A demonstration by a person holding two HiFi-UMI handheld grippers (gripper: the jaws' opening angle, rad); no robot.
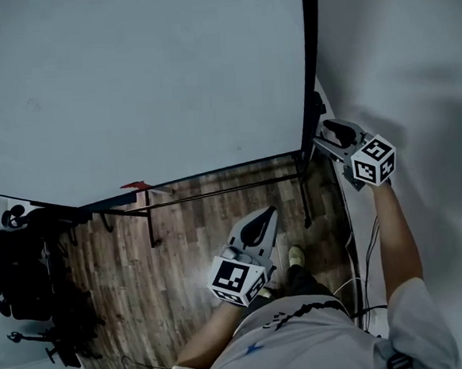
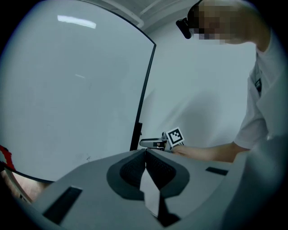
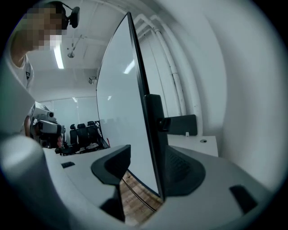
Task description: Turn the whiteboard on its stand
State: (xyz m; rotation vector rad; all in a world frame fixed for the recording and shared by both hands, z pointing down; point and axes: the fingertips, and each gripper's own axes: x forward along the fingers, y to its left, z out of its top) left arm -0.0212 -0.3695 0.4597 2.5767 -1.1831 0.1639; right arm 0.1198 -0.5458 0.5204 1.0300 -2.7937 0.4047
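Note:
The big whiteboard (image 1: 127, 84) fills the upper left of the head view, and its black right edge (image 1: 310, 62) runs down to the stand (image 1: 303, 190). My right gripper (image 1: 322, 133) is at that edge, low on the board. In the right gripper view the jaws (image 3: 146, 152) stand open astride the black edge (image 3: 144, 103): the right pad lies close against it, while the left pad is apart from the white face (image 3: 121, 112). My left gripper (image 1: 271, 212) hangs lower in front of the board, shut and empty (image 2: 145, 152).
A white wall (image 1: 411, 46) stands close to the right of the board. Black office chairs (image 1: 22, 268) crowd the left over the wood floor (image 1: 188, 247). A red item (image 1: 138, 185) lies on the board's tray. Cables (image 1: 363, 249) trail by my foot (image 1: 296, 256).

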